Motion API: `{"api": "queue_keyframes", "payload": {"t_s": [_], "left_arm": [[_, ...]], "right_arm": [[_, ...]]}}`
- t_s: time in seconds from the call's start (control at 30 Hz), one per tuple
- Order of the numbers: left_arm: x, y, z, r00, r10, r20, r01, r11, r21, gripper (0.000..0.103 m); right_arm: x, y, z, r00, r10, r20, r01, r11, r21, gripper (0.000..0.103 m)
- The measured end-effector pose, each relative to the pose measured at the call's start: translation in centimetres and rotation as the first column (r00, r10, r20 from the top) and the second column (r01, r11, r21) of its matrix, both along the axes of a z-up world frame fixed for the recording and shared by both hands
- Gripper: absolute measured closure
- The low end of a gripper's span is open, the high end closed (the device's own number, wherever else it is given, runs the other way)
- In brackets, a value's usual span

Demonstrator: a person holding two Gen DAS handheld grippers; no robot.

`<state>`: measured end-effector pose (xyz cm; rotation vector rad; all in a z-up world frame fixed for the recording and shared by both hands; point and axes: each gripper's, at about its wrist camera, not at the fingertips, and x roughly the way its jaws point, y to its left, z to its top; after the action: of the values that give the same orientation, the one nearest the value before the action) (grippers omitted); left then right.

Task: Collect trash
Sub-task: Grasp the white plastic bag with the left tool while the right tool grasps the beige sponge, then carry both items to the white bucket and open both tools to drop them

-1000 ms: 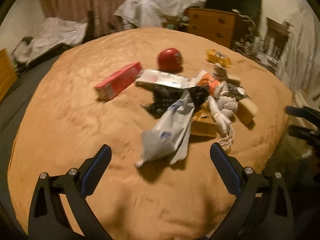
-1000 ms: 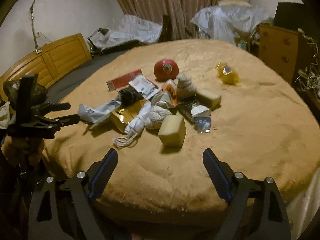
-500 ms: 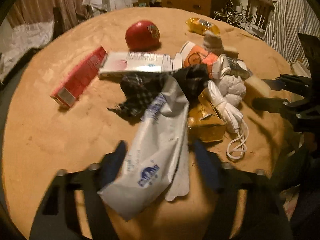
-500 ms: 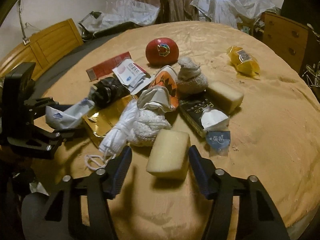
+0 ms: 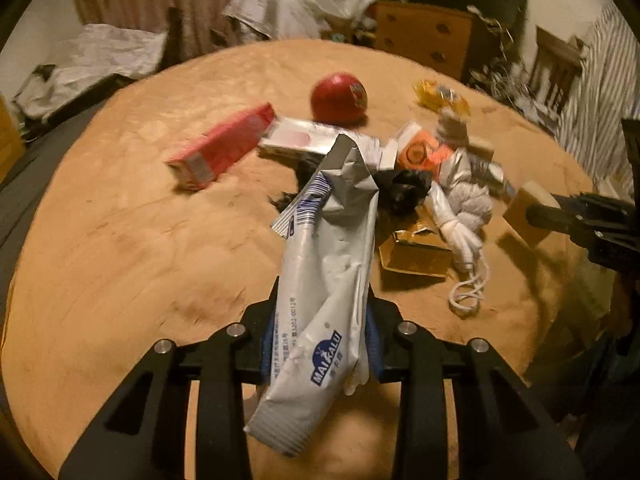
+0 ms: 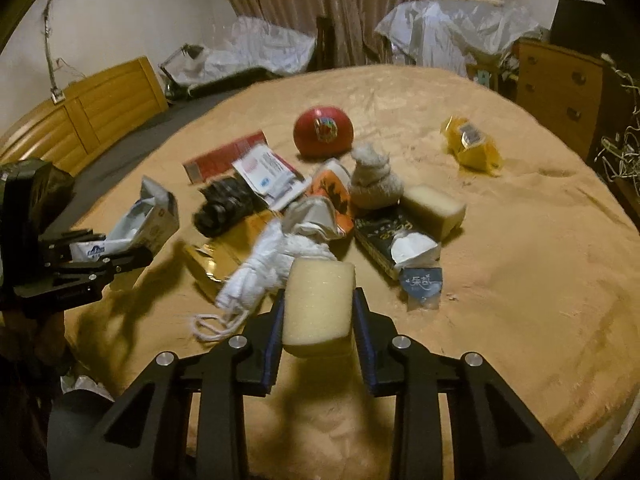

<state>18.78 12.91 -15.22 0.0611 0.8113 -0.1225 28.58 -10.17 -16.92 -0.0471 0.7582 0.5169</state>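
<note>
My left gripper (image 5: 320, 344) is shut on a long silver-white plastic wrapper (image 5: 328, 264) and holds it above the tan round table (image 5: 120, 240). My right gripper (image 6: 318, 320) is shut on a pale yellow sponge block (image 6: 316, 300) at the near edge of the trash pile. The left gripper with the wrapper also shows in the right wrist view (image 6: 100, 256). The right gripper with the sponge shows in the left wrist view (image 5: 560, 216).
On the table lie a red ball (image 6: 323, 131), a red box (image 5: 222, 148), a white rope bundle (image 6: 264, 276), a gold box (image 5: 416, 250), a second sponge block (image 6: 434, 210), a yellow packet (image 6: 472, 148) and a black packet (image 6: 380, 236). A wooden dresser (image 6: 560, 80) stands behind.
Both grippers closed: the left on the silver-white wrapper and lifted it, the right on the sponge block.
</note>
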Motion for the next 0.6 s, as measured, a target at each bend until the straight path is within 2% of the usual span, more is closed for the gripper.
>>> {"api": "queue_keyframes", "payload": {"t_s": [0.13, 0.23, 0.43, 0.5, 0.6], "left_arm": [[-3.3, -0.5, 2.8, 0.992, 0.085, 0.097, -0.081, 0.996, -0.039, 0.07], [-5.5, -3.0, 5.4, 0.975, 0.123, 0.187, -0.118, 0.992, -0.042, 0.07], [-8.4, -8.3, 9.3, 0.92, 0.186, 0.345, -0.174, 0.983, -0.065, 0.068], [-9.2, -9.6, 10.1, 0.892, 0.229, 0.39, -0.216, 0.973, -0.077, 0.067], [-10.0, -10.5, 10.7, 0.862, 0.264, 0.432, -0.252, 0.964, -0.085, 0.067]], "right_arm": [[-3.2, -0.6, 2.9, 0.993, -0.013, 0.115, 0.011, 1.0, 0.016, 0.07], [-5.4, -1.2, 5.3, 0.977, -0.027, 0.21, 0.021, 0.999, 0.03, 0.07], [-9.5, -2.2, 9.8, 0.927, -0.057, 0.372, 0.039, 0.998, 0.056, 0.07], [-10.7, -2.8, 10.9, 0.911, -0.073, 0.406, 0.05, 0.997, 0.067, 0.07], [-11.6, -3.3, 11.9, 0.896, -0.087, 0.435, 0.059, 0.995, 0.078, 0.07]]}}
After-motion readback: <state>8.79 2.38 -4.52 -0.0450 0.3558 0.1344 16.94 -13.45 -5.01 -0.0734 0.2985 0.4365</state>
